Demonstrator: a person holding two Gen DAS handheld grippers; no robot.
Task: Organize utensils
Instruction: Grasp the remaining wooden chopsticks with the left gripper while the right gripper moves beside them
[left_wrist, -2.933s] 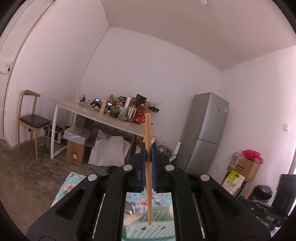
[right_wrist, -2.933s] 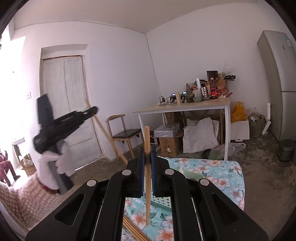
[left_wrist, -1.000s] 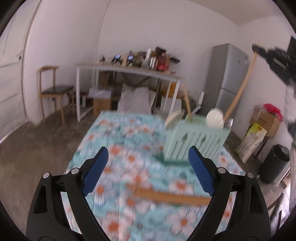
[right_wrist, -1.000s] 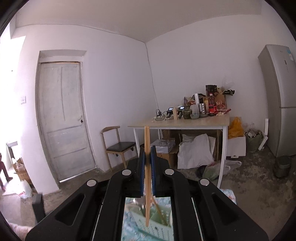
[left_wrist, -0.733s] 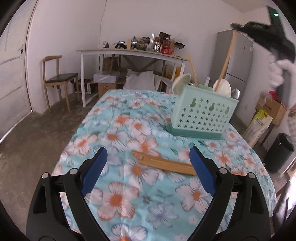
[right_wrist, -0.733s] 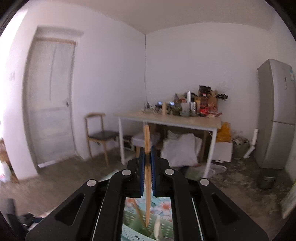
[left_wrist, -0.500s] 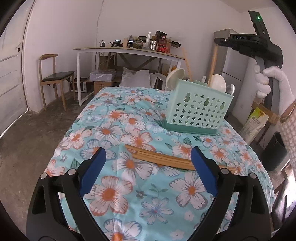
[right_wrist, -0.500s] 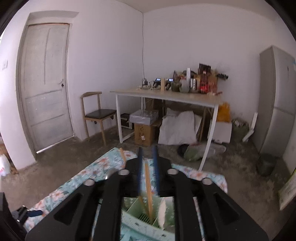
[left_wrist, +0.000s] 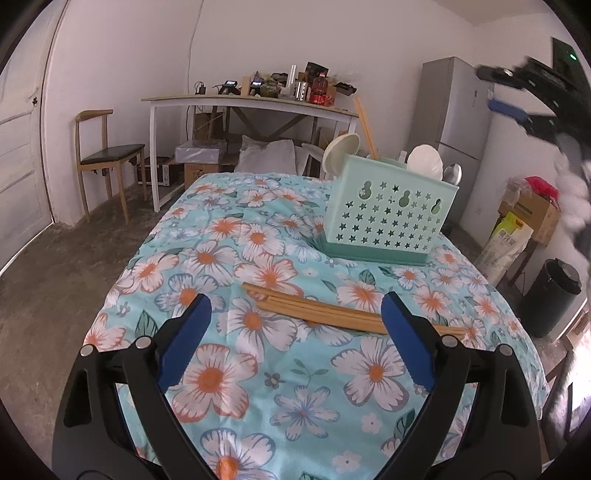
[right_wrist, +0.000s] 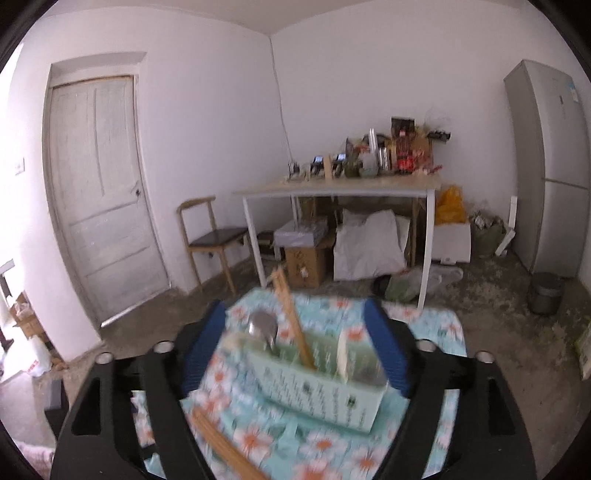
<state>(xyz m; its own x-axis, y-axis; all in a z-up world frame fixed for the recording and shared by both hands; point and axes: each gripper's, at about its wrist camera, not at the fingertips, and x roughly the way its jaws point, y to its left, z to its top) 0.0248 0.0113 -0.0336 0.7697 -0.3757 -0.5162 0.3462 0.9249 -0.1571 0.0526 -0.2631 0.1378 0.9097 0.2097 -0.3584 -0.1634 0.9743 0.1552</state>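
A mint green utensil basket (left_wrist: 388, 218) stands on the flowered tablecloth (left_wrist: 221, 258), holding white spoons, a metal spoon (left_wrist: 452, 173) and upright wooden chopsticks (left_wrist: 365, 125). Several loose chopsticks (left_wrist: 332, 314) lie on the cloth in front of it. My left gripper (left_wrist: 295, 308) hangs open just above and before them, touching nothing. My right gripper (right_wrist: 295, 314) is above the basket (right_wrist: 314, 387); its jaws are opening and stand wide. A chopstick (right_wrist: 291, 317) leans in the basket between them, untouched by the pads. The left wrist view shows the right gripper (left_wrist: 517, 99) in a gloved hand.
The table edge drops away left and front. Behind stand a cluttered white trestle table (left_wrist: 251, 103), a wooden chair (left_wrist: 107, 155), a grey fridge (left_wrist: 450, 122), boxes and bags. A black bin (left_wrist: 554, 295) sits at the right. A white door (right_wrist: 99, 192) is at the left.
The right gripper, earlier shut on a chopstick, sank over the basket and opened; the chopstick now stands in the basket. The left gripper, open, came lower toward the loose chopsticks.
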